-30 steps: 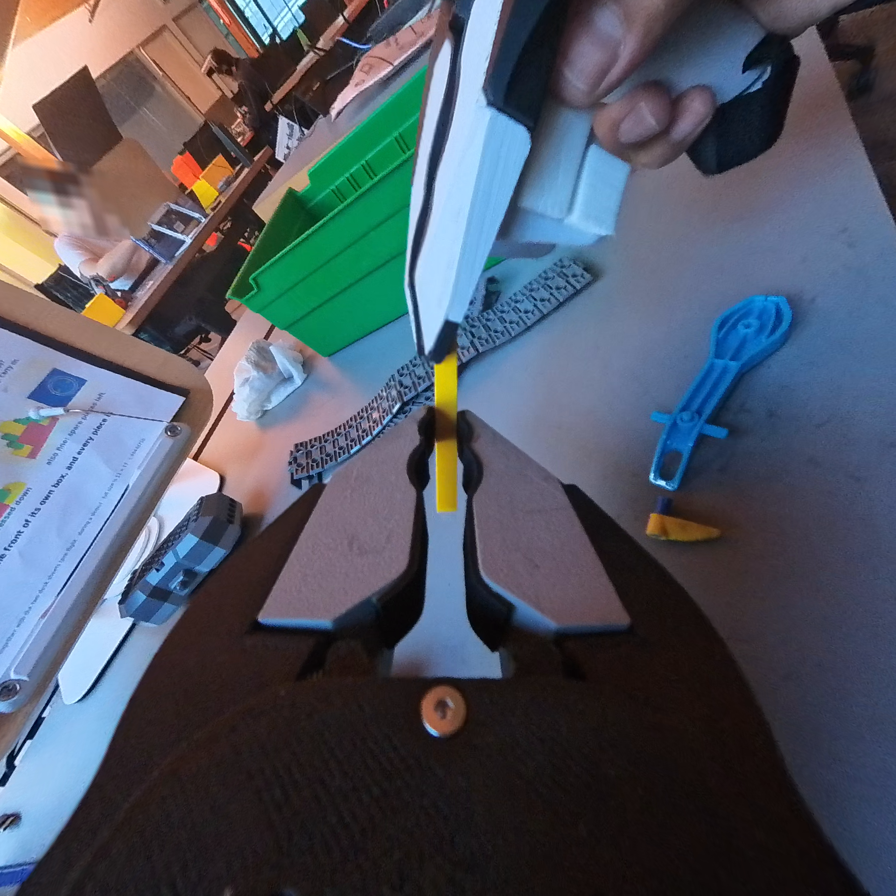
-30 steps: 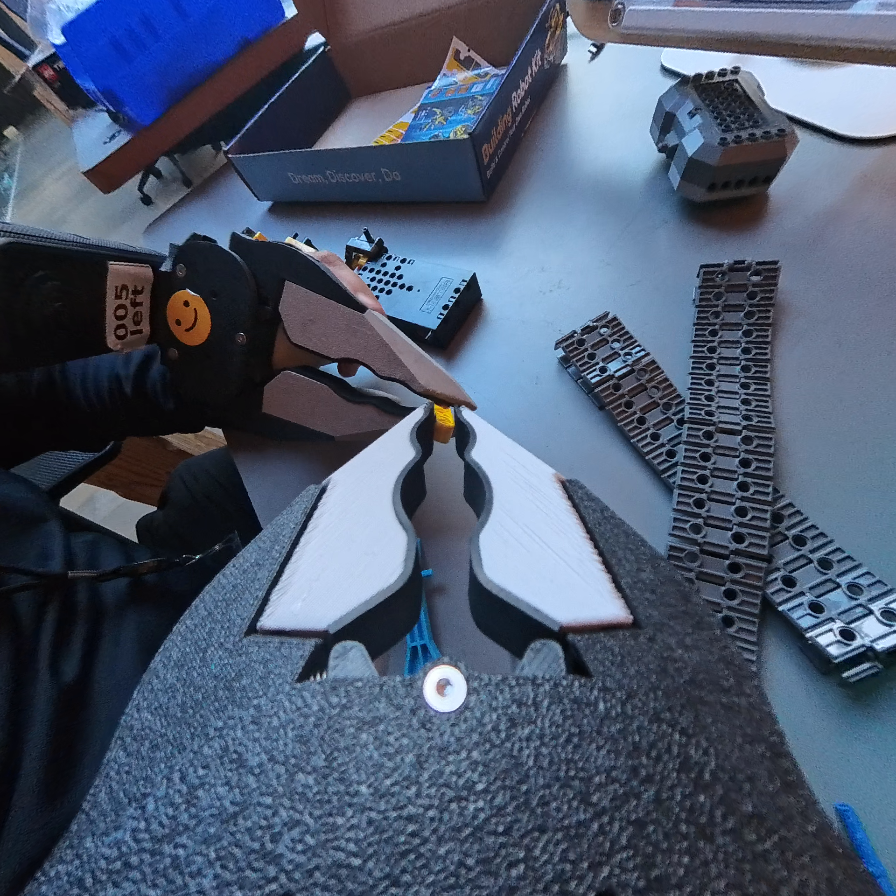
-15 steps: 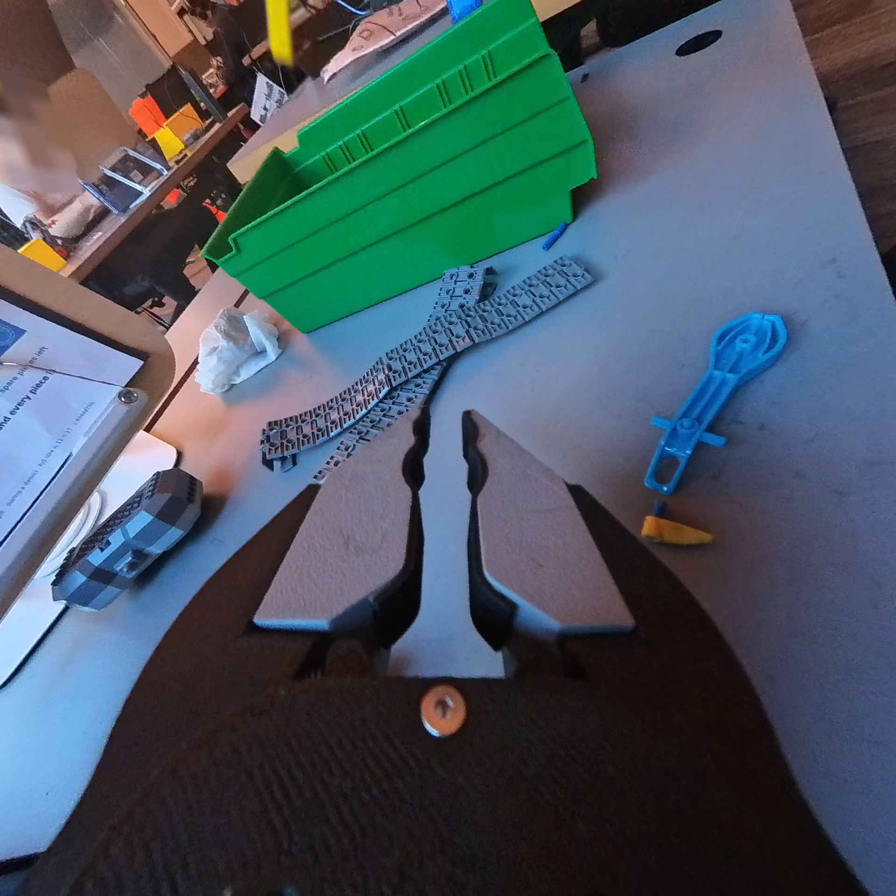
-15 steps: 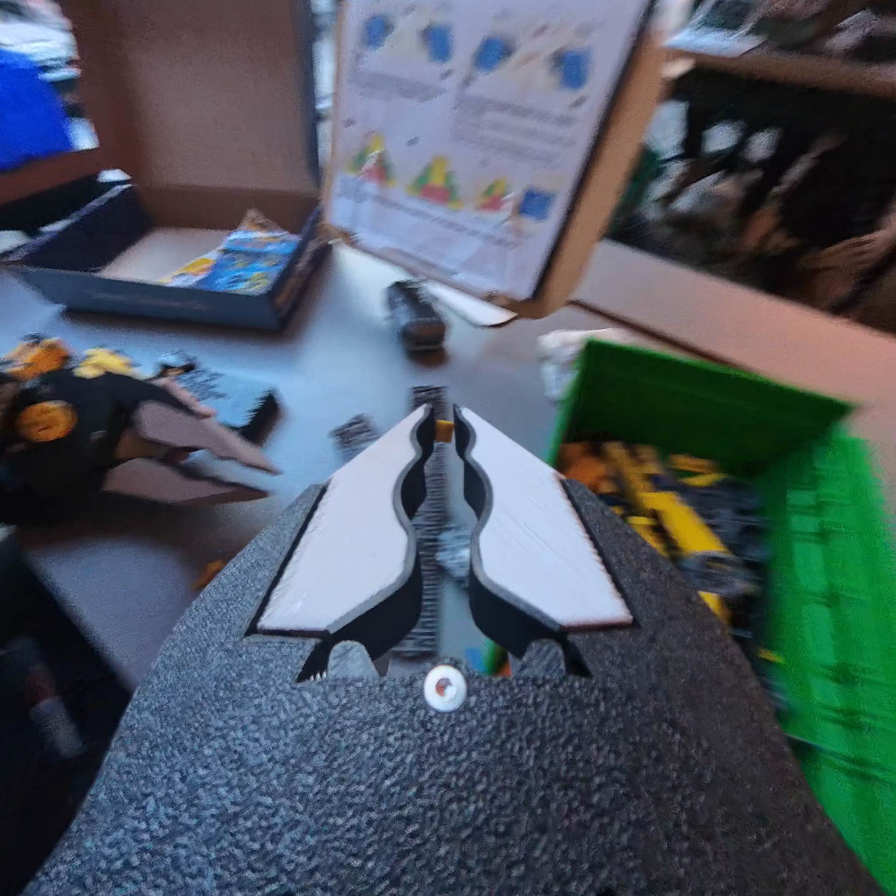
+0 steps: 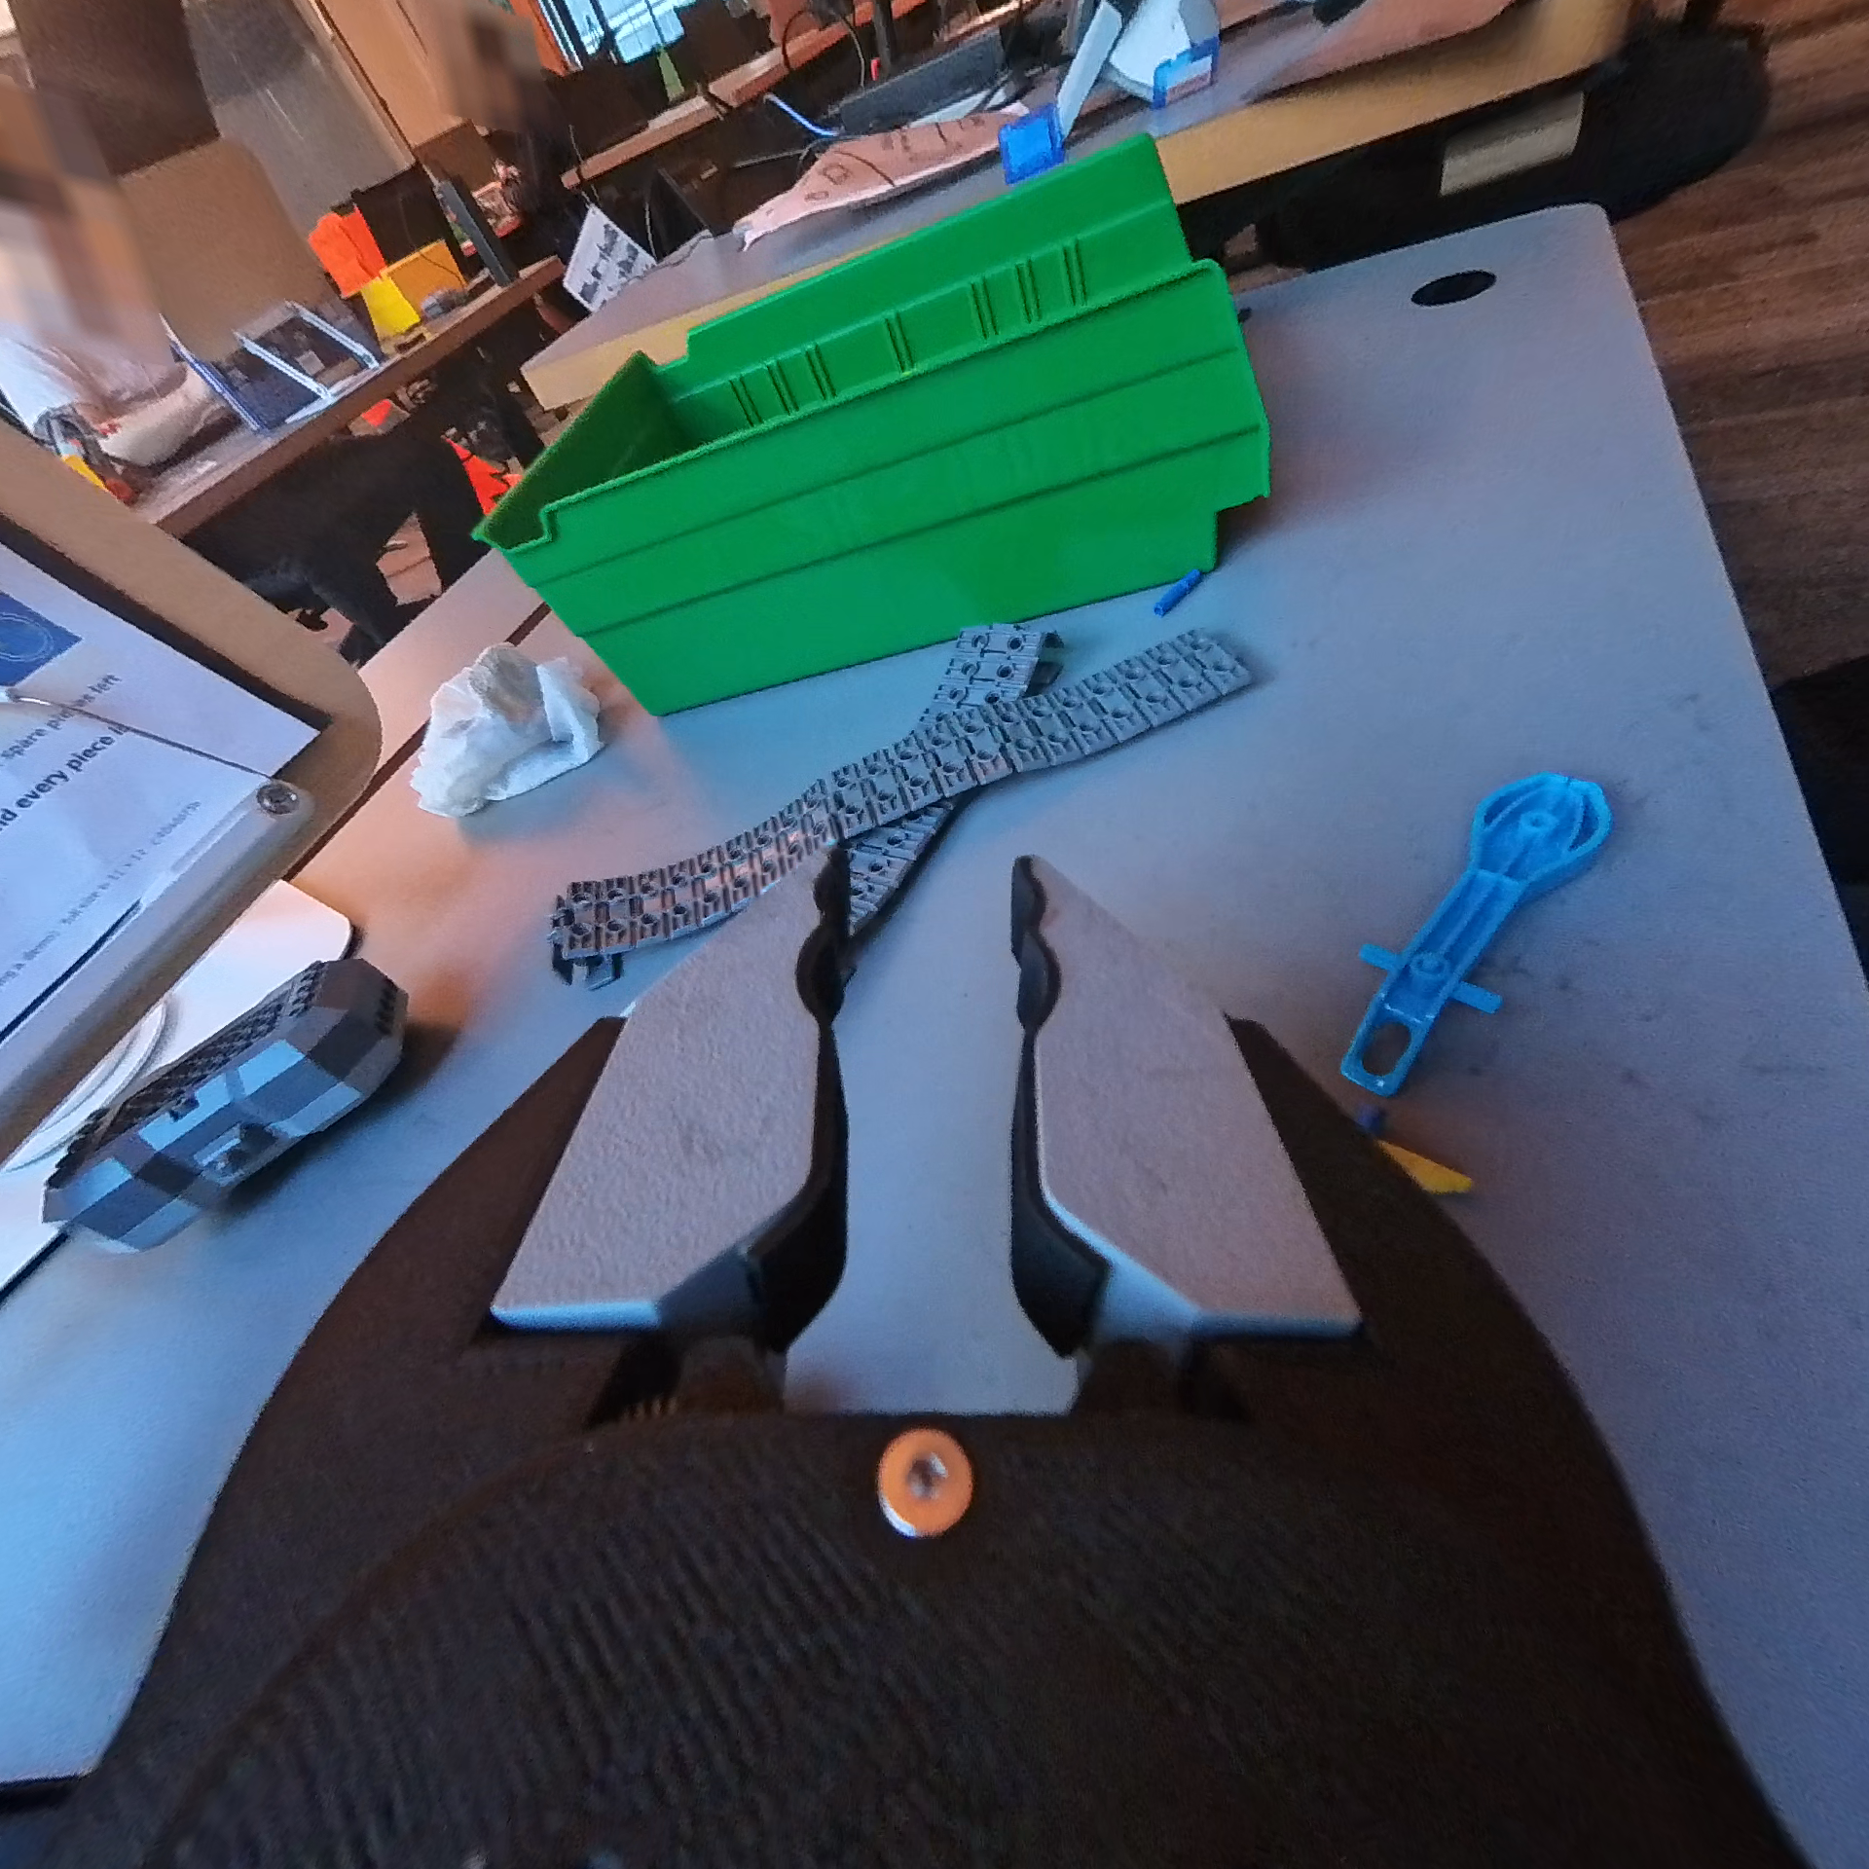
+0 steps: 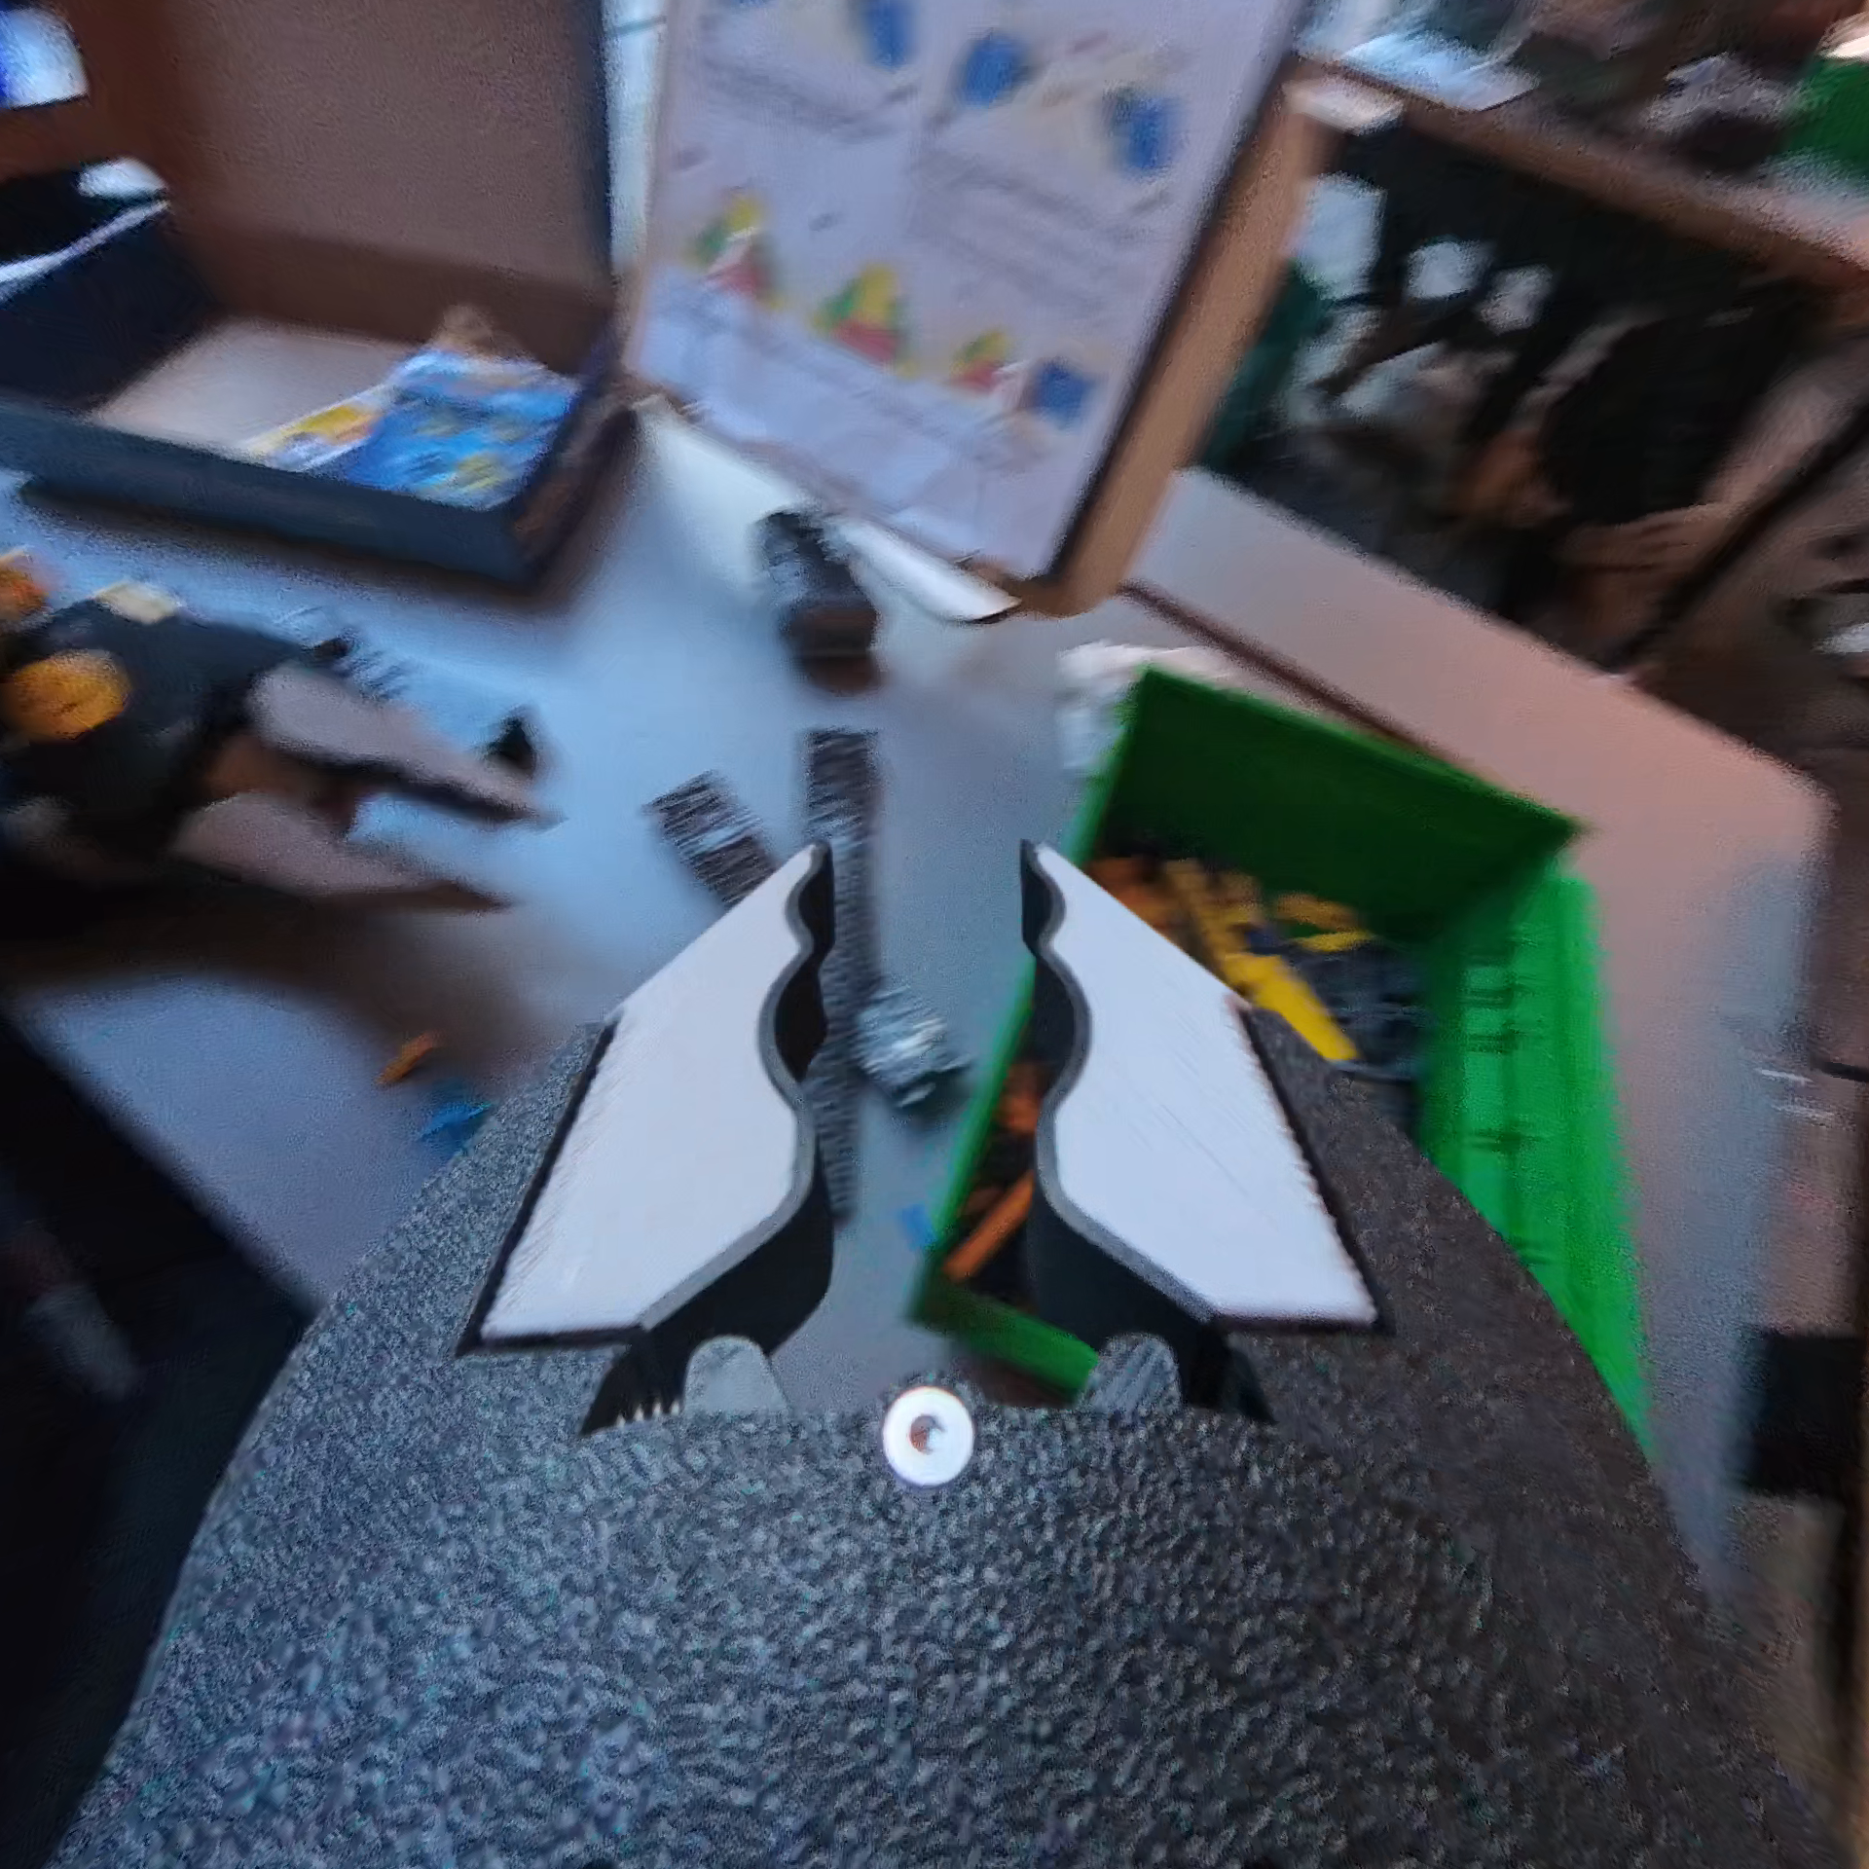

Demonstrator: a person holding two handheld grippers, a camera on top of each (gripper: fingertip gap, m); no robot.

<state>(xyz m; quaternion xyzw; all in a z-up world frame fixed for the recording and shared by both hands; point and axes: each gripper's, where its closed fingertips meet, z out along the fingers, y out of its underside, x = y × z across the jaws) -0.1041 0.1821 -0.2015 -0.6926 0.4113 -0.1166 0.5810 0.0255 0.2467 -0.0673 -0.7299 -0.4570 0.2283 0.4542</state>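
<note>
My left gripper [image 5: 925, 875] is open and empty, low over the grey table, with its tips just short of two crossed grey track strips [image 5: 910, 779]. A green bin [image 5: 880, 496] stands behind the strips. My right gripper [image 6: 925, 860] is open and empty, held above the near end of the green bin [image 6: 1315, 809], which holds yellow, orange and dark bricks [image 6: 1244, 961]. The right wrist view is blurred by motion. The left gripper also shows in it, far left [image 6: 202, 728]. The yellow strip is in neither gripper.
A blue plastic lever tool [image 5: 1456, 930] and a small yellow wedge [image 5: 1426, 1173] lie right of the left gripper. A grey brick block [image 5: 223, 1102] and an instruction board [image 5: 111, 779] are at left, crumpled white paper [image 5: 506, 728] beside the bin. An open cardboard box [image 6: 334, 445] sits at back left. My right fingertips sit around 20 cm from my left ones.
The right gripper took the yellow strip from the left gripper, carried it to above the green bin and opened; the strip is gone from it. The left gripper opened wider.
</note>
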